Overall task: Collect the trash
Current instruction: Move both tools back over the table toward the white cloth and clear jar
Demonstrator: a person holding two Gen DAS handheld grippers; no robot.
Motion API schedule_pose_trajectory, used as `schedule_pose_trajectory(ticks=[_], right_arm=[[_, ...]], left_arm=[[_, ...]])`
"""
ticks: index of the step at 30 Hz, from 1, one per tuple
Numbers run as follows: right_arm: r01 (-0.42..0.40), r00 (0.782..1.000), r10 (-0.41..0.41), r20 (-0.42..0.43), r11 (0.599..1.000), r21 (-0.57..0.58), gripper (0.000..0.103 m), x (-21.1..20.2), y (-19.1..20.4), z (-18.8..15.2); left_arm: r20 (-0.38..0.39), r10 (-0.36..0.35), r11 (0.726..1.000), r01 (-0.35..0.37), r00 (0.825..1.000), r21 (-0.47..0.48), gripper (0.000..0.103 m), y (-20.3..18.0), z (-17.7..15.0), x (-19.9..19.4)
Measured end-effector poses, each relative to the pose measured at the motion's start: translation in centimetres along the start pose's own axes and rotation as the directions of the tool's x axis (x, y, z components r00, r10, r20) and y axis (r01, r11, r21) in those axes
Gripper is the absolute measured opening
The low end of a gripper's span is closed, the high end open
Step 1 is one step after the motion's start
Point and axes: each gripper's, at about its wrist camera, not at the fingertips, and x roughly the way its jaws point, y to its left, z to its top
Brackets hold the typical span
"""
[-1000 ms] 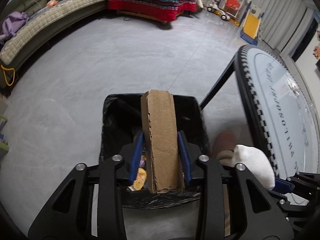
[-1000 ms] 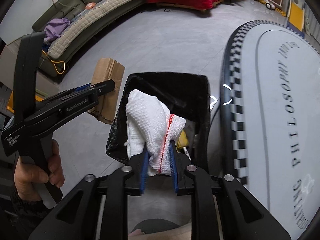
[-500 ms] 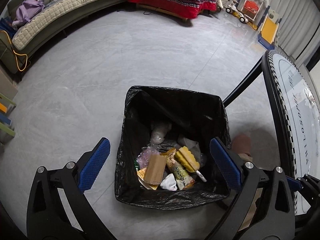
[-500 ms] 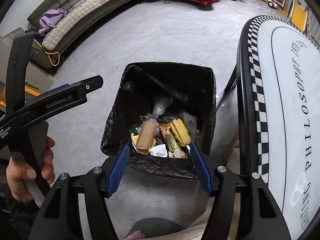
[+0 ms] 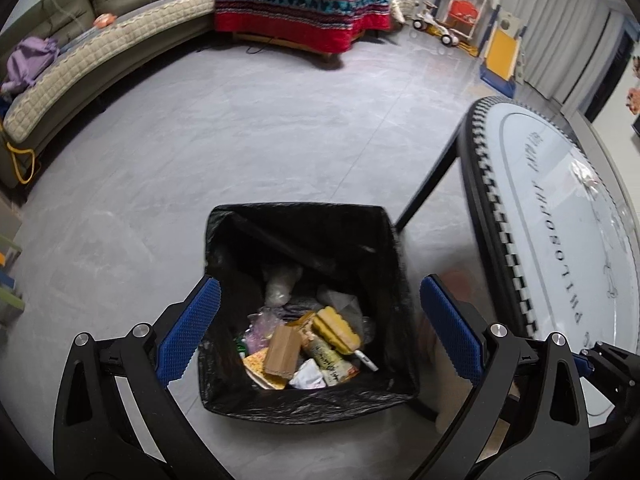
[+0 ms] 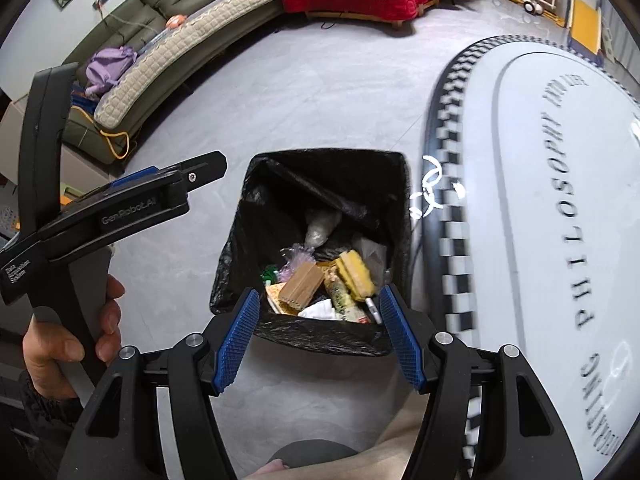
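Note:
A bin lined with a black bag (image 5: 304, 400) (image 6: 320, 338) stands on the grey floor beside a round table. Inside it lie a piece of brown cardboard (image 5: 283, 351) (image 6: 302, 283), a white cloth (image 5: 307, 375) (image 6: 318, 310), a yellow sponge-like block (image 5: 335, 328) (image 6: 357, 273) and several wrappers. My left gripper (image 5: 316, 330) hangs open above the bin with nothing between its blue pads. My right gripper (image 6: 320, 330) is also open and empty over the bin's near rim. The left gripper's body (image 6: 120, 208) shows at the left of the right wrist view, held by a hand (image 6: 72, 340).
The round table (image 5: 560, 240) (image 6: 540, 200) with a checkered rim and lettering is right of the bin, with a dark leg (image 5: 428, 188). A curved sofa (image 5: 100, 52), a red patterned blanket (image 5: 304, 8) and toys (image 5: 460, 20) line the far side. Grey floor lies between.
Both grippers opened; the cardboard dropped from the left and the white cloth from the right into the bin. Both hands have since drawn back a little above the bin.

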Motion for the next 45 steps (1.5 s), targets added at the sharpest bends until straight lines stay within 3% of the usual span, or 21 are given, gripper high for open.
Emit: schedule_pose_trajectory(ticks=[9,18,25,45], right_arm=[[0.027,0.997,-0.033,0.062,0.995,0.092,0.064,-4.3,-6.4,-0.8],[0.09,0.989,-0.113,0.091,0.97,0.225,0.064,-8.4,-15.5,-3.0],[0.13,0.981,-0.172,0.092,0.928,0.349,0.064,-10.6,-23.1,-4.6],[0.26,0.94,-0.336,0.048,0.804,0.536,0.067,-14.7,-42.6,-3.1]], left_arm=[[0.024,-0.067,0.99,0.063,0.997,0.129,0.097,-8.8,1.7,-1.5],[-0.017,-0.158,0.961,0.157,0.987,0.229,0.097,-18.7,3.2,-0.5],[-0.077,-0.188,0.926,0.203,0.979,0.319,0.097,-26.1,3.7,1.7],[-0.2,-0.232,0.824,0.301,0.952,0.48,0.097,-44.7,7.2,8.8]])
